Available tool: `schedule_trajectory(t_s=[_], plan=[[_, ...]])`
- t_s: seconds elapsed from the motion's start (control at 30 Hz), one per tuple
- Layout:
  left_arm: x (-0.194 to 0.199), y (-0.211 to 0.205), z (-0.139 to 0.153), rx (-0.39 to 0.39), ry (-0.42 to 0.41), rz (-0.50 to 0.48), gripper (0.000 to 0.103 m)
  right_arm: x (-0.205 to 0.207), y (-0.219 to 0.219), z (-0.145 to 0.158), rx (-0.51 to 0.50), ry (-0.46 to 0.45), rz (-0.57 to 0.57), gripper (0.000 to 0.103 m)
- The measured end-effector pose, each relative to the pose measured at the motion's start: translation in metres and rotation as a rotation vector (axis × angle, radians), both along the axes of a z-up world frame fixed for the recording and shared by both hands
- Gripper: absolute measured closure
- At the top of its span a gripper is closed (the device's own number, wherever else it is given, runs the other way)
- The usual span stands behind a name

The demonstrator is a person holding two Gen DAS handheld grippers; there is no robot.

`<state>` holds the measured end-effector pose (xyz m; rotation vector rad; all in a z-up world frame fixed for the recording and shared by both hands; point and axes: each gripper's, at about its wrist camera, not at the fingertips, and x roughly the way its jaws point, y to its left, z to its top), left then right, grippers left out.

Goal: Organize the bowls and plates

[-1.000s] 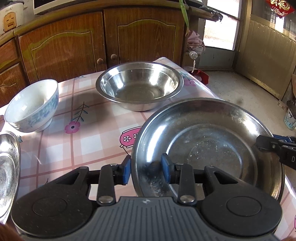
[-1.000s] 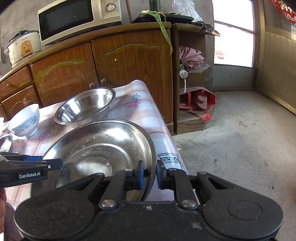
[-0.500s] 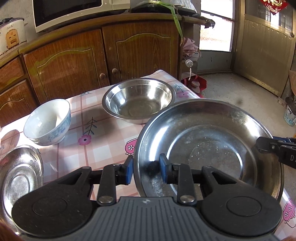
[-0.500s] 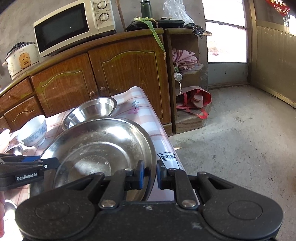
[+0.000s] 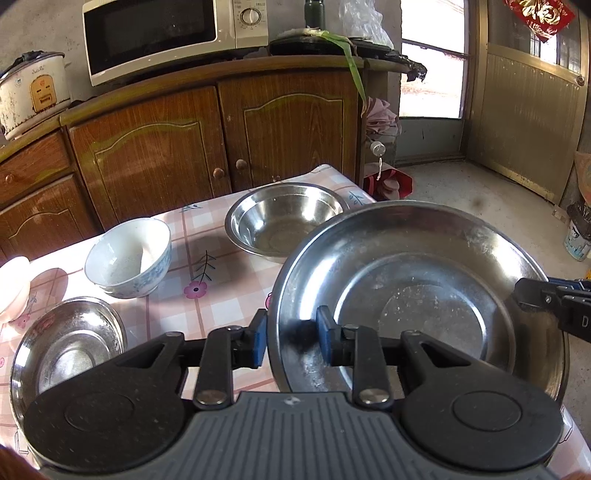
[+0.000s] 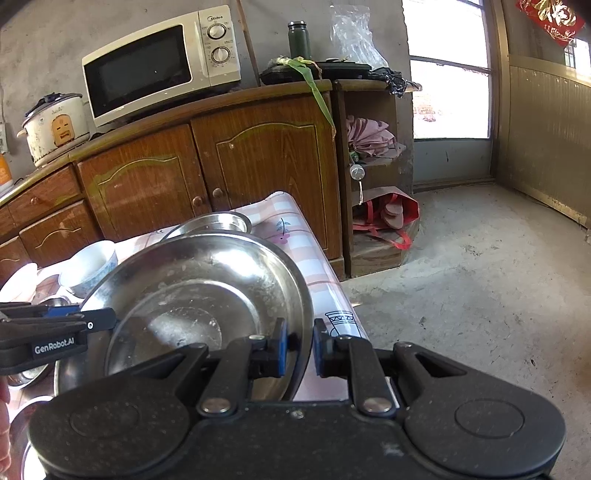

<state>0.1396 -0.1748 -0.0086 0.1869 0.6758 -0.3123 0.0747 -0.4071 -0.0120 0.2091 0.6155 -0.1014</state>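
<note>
A large steel basin (image 5: 417, 295) is held up above the table by both grippers. My left gripper (image 5: 290, 336) is shut on its left rim. My right gripper (image 6: 298, 347) is shut on its right rim; the basin also shows in the right wrist view (image 6: 199, 295). On the pink checked tablecloth (image 5: 207, 266) stand a deeper steel bowl (image 5: 284, 218), a white and blue china bowl (image 5: 129, 254) and a small steel plate (image 5: 66, 347).
A pale bowl (image 5: 13, 284) sits at the table's left edge. Brown wooden cabinets (image 5: 207, 140) stand behind the table with a microwave (image 5: 173, 33) and a rice cooker (image 5: 33, 92) on top. Bare concrete floor (image 6: 480, 280) lies to the right.
Both grippers have lifted the large steel basin upward off the table; the views rose, showing the microwave and more of the table.
</note>
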Motion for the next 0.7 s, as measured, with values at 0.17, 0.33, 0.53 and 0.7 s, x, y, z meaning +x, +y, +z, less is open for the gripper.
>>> schedule_trajectory(t_s=[0.17,0.33,0.53,0.7], plan=[[-0.009,0.003,0.010,-0.003,-0.013,0.008,0.075,-0.009,0.005,0.012,-0.009,-0.013,0.001,0.084],[-0.017,0.006,0.016,-0.008,-0.024,0.014,0.075,-0.017,0.009,0.022,-0.014,-0.022,0.007,0.084],[-0.024,0.009,0.021,-0.013,-0.029,0.024,0.075,-0.022,0.014,0.030,-0.022,-0.024,0.013,0.084],[-0.029,0.014,0.024,-0.016,-0.036,0.024,0.075,-0.027,0.018,0.035,-0.030,-0.029,0.017,0.084]])
